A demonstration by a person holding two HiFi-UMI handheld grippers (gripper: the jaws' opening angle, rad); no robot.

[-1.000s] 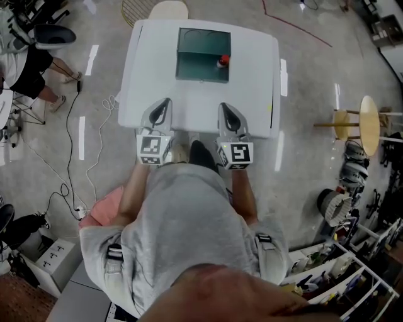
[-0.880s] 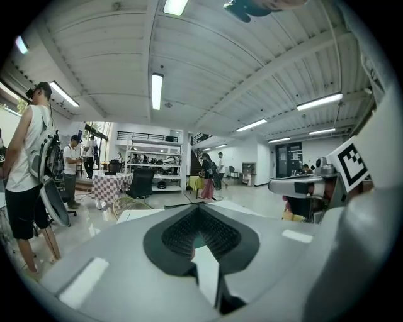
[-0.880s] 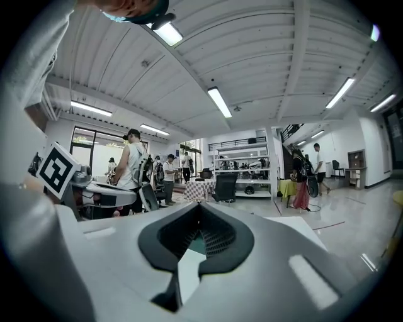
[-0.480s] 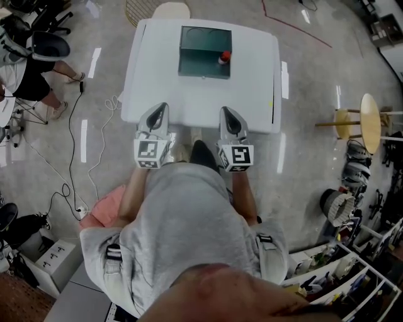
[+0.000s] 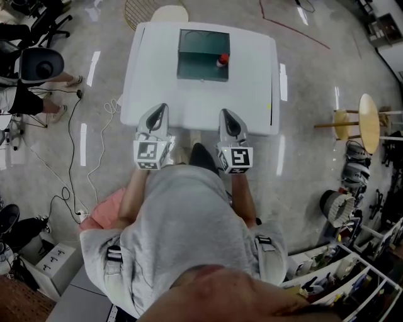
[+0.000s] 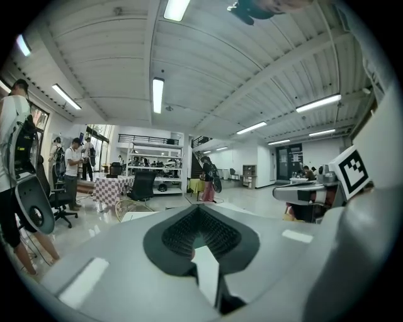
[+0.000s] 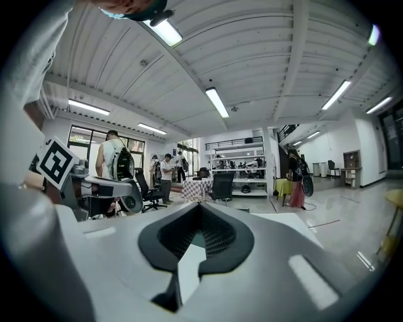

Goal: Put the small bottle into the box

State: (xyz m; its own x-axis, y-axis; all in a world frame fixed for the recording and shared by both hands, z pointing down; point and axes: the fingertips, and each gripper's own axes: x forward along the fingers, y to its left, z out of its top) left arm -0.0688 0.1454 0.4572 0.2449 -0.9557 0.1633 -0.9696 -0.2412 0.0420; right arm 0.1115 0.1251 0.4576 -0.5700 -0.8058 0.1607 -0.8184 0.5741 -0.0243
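Observation:
A dark green open box [image 5: 201, 77] stands at the far middle of the white table [image 5: 189, 100]. The small bottle [image 5: 222, 60] with a red cap stands inside the box, against its right wall. My left gripper [image 5: 162, 108] and right gripper [image 5: 225, 114] hover side by side over the table's near edge, well short of the box. Both point toward it. In the left gripper view the left gripper [image 6: 200, 214] has its jaws pressed together with nothing between them. The right gripper [image 7: 200, 214] looks the same in its own view. Neither gripper view shows the bottle.
A round chair seat [image 5: 169, 11] sits beyond the table's far edge. A white cable [image 5: 94, 144] trails over the floor at the left, near a seated person [image 5: 25, 94]. A wooden stool [image 5: 368, 122] stands to the right, with cluttered shelves [image 5: 352, 277] further right.
Both grippers hold the same place at the table's near edge. The person and chair at the far left have shifted.

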